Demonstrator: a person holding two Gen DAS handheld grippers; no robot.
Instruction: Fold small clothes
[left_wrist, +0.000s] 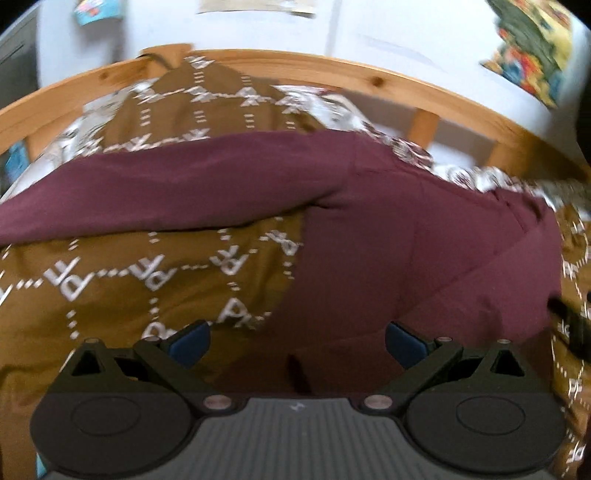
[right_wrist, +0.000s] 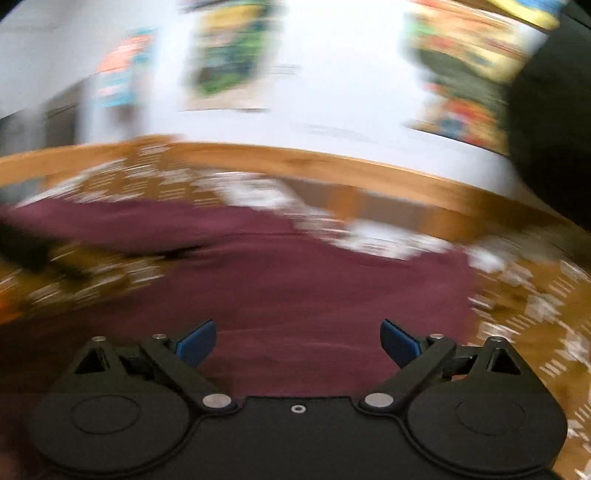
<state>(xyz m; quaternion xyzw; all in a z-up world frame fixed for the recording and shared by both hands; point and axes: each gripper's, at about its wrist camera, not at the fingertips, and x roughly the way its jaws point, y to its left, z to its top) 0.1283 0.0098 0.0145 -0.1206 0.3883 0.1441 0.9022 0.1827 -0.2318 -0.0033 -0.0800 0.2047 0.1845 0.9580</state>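
Currently we see a maroon garment (left_wrist: 406, 258) spread on a bed covered by a brown blanket (left_wrist: 129, 295) printed with white letters and dashed lines. In the left wrist view the garment runs as a wide band across the middle of the frame and widens toward the right; a fold or seam line crosses its right part on a slant. The left gripper (left_wrist: 297, 341) hangs over the garment's near edge with its jaws spread wide, and its blue pads (left_wrist: 190, 345) hold nothing; we cannot tell whether they touch the cloth. A wooden bed rail (left_wrist: 332, 70) curves behind the bedding, with a white wall (left_wrist: 406, 33) above it and colourful posters (left_wrist: 532, 51) pinned there. A strip of white patterned bedding (left_wrist: 343, 110) shows between the blanket and the rail. The right wrist view is heavily motion-blurred. There the right gripper (right_wrist: 298, 341) is also wide open and empty, positioned above the garment (right_wrist: 295, 280), which fills the centre of that frame. The blanket (right_wrist: 524, 332) shows to the right of it, and the rail (right_wrist: 295, 158) and blurred posters (right_wrist: 465, 74) lie beyond.
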